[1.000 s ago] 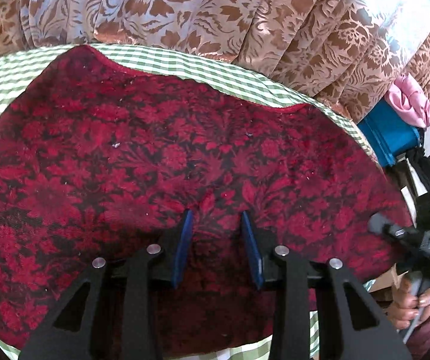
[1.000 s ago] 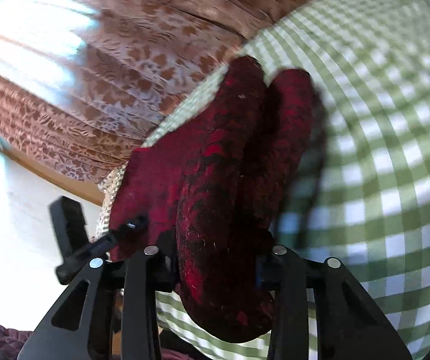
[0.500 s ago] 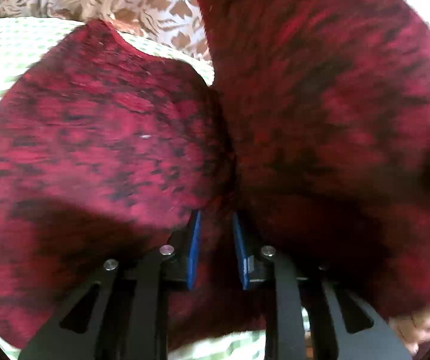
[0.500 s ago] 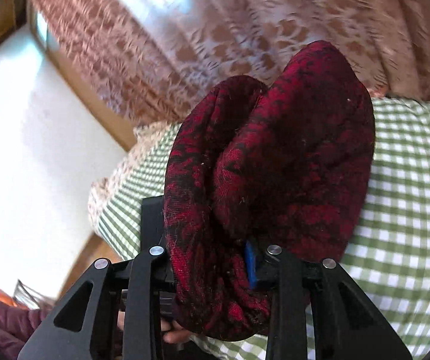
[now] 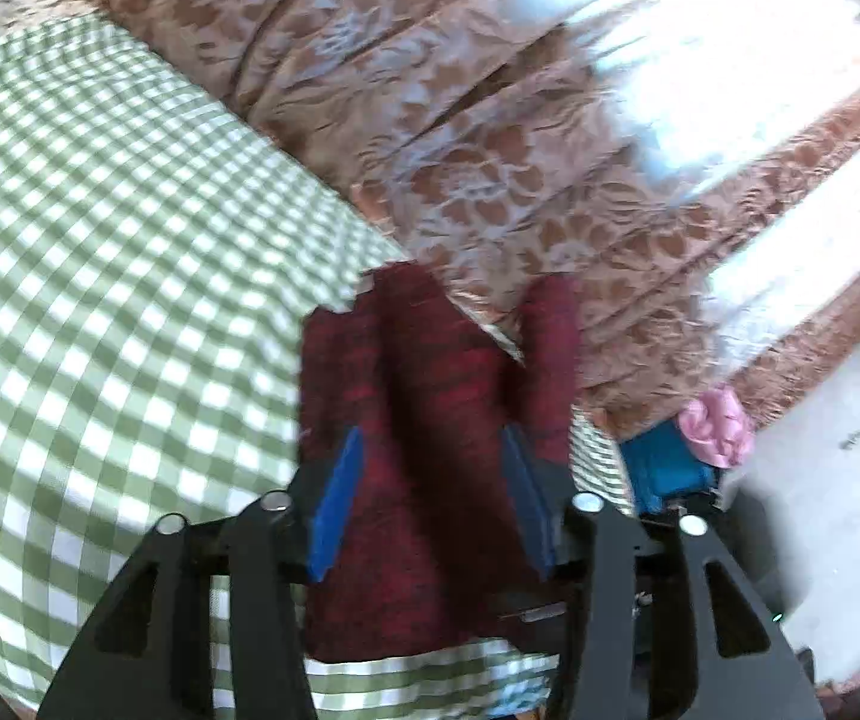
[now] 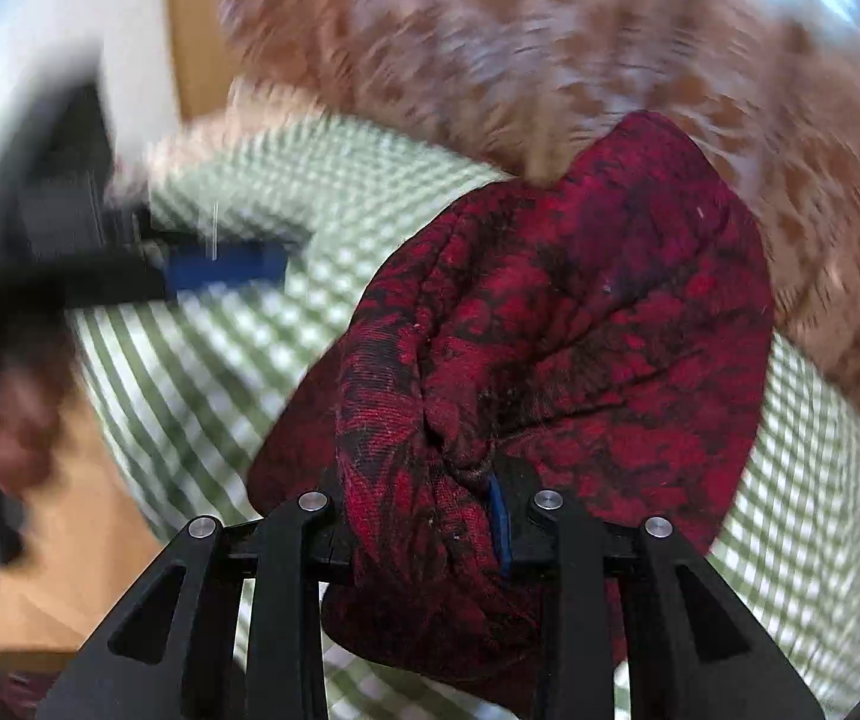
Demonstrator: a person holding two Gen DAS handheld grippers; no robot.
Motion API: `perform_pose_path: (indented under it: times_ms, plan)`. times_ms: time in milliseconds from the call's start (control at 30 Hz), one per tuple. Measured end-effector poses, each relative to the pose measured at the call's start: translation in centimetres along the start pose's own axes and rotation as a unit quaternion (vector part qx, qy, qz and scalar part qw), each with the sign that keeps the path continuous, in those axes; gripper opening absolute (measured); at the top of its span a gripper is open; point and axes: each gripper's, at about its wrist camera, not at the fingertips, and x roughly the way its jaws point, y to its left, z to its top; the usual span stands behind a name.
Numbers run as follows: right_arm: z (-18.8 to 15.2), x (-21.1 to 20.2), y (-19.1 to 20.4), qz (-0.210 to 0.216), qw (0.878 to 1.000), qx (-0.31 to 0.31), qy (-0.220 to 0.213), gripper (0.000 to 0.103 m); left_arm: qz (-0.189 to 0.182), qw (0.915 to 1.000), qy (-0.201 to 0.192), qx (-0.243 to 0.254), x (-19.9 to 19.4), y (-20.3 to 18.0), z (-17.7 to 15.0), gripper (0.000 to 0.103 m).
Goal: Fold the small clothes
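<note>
The red cloth hangs bunched over the checked desk, pinched in the right tongs while the left tongs are opening around it, so folding looks barely half done.

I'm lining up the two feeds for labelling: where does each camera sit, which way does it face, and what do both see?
Left wrist: sits on the left gripper, looking along its opening blue-padded fingers, the dark red patterned cloth between them, towards the green-and-white checked tablecloth and brown floral curtain.
Right wrist: sits on the right gripper, clamped on bunched cloth; the blurred left gripper and the person's hand show at left.
Shared: cloth, tablecloth, curtain.
</note>
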Motion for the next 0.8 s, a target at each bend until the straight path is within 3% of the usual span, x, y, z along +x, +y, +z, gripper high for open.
perform_pose_path:
  times_ms: [133,333,400,433,467,533,667,800]
  plan:
    - [-1.2,0.9,2.3,-0.041,0.998,-0.045,-0.013,0.03,-0.017,0.9993,0.025,0.022,1.3,-1.1,1.3,0.054]
    - [-2.0,0.1,1.7,-0.037,0.998,-0.042,-0.035,0.034,-0.007,0.9929,0.098,0.066,7.4,-4.1,2.6,0.062]
    - [-2.4,-0.1,1.4,-0.03,0.998,-0.042,-0.044,0.036,0.004,0.9891,0.12,0.085,9.2,-4.8,2.2,0.059]
    - [-2.6,-0.3,1.3,-0.024,0.998,-0.038,-0.048,0.038,0.009,0.9877,0.128,0.09,9.7,-5.0,2.0,0.05]
    - [-3.0,-0.9,1.2,-0.014,0.998,-0.035,-0.056,0.048,0.014,0.9853,0.138,0.1,10.4,-5.4,1.9,0.021]
    - [-2.9,-1.8,0.8,0.022,0.997,-0.034,-0.073,0.073,0.023,0.9842,0.128,0.121,10.9,-6.3,1.8,0.017]
    - [-4.0,-5.0,-2.0,0.12,0.988,0.017,-0.095,0.076,0.049,0.9811,0.115,0.148,10.7,-8.2,2.1,0.015]
    - [-6.1,-7.9,-7.2,0.24,0.959,0.111,-0.102,0.082,0.073,0.9758,0.121,0.167,10.9,-8.9,2.6,0.015]
